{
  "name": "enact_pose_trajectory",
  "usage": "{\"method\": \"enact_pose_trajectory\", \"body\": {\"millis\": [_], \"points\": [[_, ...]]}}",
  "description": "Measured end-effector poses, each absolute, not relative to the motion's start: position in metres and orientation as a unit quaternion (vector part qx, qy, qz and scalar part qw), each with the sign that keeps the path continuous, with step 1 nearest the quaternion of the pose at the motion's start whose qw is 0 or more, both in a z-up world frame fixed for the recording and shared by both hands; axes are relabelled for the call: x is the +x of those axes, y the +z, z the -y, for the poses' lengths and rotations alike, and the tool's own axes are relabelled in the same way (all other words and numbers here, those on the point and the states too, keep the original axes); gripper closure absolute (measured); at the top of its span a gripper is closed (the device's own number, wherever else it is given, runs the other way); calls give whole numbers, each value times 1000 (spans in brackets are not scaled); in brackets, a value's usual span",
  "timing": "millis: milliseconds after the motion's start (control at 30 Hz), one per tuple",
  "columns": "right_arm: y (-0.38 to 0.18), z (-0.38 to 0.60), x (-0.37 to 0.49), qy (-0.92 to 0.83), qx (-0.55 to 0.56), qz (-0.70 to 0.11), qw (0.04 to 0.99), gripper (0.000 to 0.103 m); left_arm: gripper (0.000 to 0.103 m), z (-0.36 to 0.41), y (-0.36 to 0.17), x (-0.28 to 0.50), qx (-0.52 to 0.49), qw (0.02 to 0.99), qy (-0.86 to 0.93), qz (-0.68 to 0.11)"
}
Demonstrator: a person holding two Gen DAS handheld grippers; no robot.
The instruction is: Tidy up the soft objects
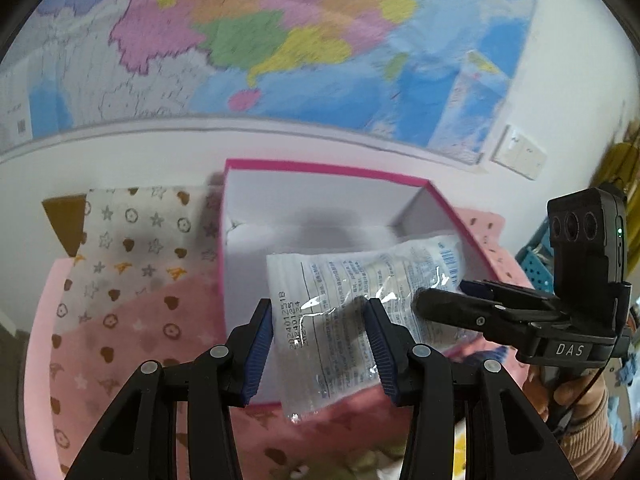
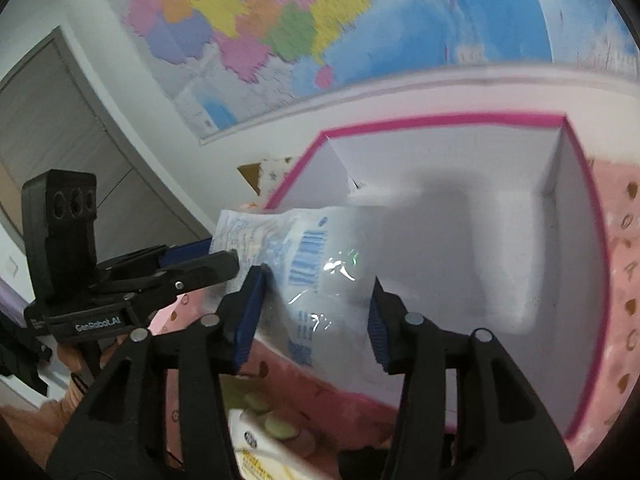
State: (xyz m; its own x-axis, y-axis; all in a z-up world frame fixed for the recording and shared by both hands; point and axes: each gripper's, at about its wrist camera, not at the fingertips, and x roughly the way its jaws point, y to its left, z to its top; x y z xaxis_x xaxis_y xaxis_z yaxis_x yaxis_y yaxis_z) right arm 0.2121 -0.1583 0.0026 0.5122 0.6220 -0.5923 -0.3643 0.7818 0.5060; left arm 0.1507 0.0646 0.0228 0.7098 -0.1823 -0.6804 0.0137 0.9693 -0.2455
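Note:
A clear plastic packet point(image 1: 360, 300) with blue print and a barcode hangs over the near part of an open white box with a magenta rim point(image 1: 320, 168). My left gripper point(image 1: 320, 344) is shut on the packet's left end; in the right wrist view its fingers point(image 2: 222, 254) clamp that end from the left. My right gripper point(image 2: 314, 320) has the packet point(image 2: 316, 264) between its blue pads, which stand apart from it, so it is open. The left wrist view shows that gripper point(image 1: 440, 296) from the side at the packet's right edge. Otherwise the box point(image 2: 440, 122) holds only white padding.
The box sits on a pink and white cloth point(image 1: 132, 272) printed with hearts and stars. A coloured map point(image 1: 280, 40) covers the wall behind, with a socket point(image 1: 518, 152) at its right. A grey door point(image 2: 60, 140) stands at the left. Another printed package point(image 2: 264, 440) lies below my right gripper.

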Motion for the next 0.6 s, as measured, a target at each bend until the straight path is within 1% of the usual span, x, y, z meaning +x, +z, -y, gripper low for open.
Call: {"method": "enact_pose_trajectory", "body": {"millis": [167,233,267,400,533,567,600], "points": [[-16,157,225,255,155,-433,851,44,57,-72,9,164,-110,911,-18,-397],[-17,159,222,240,143,-435,856,41,55,-73,8,160,-108,913,-8,-394],[-16,161,220,236,140,-433,859,40,55,-74,9,158,-110,914,-9,-391],[-2,174,201,236,136,-404,873,39,55,-71,20,137,-89,929,6,-360],[20,189,161,295,144,-374,867,39,54,-68,31,104,-85,938,-22,-335],[25,188,152,310,141,-371,864,38,54,-66,33,95,-80,940,-30,-329],[28,189,139,323,133,-367,862,38,50,-64,34,84,-78,942,-40,-325]]}}
